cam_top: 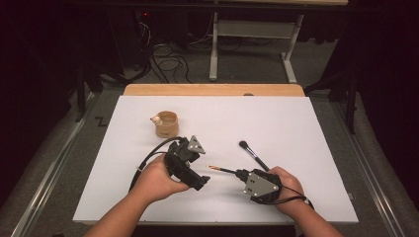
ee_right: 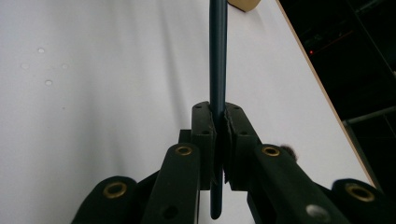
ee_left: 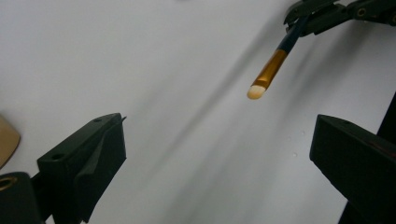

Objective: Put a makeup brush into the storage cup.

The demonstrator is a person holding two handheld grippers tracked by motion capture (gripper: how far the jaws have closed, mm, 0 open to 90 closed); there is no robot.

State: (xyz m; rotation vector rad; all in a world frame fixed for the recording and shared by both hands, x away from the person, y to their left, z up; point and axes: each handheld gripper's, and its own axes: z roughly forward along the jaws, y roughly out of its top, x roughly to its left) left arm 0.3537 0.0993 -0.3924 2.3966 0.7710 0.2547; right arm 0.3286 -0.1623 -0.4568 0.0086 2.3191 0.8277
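Note:
My right gripper is shut on the dark handle of a thin brush, whose gold ferrule and pale tip point left, just off the white board. In the right gripper view the handle runs straight up out of the pressed jaws. My left gripper sits a little left of that tip, jaws wide apart and holding nothing. The left gripper view has the brush tip ahead, above the gap between its jaws, with the right gripper at the top right.
A second, larger black brush lies on the white board behind my right hand. A wooden cup with a small pale object at its rim stands at the back left. The board's wooden far edge borders dark floor with cables.

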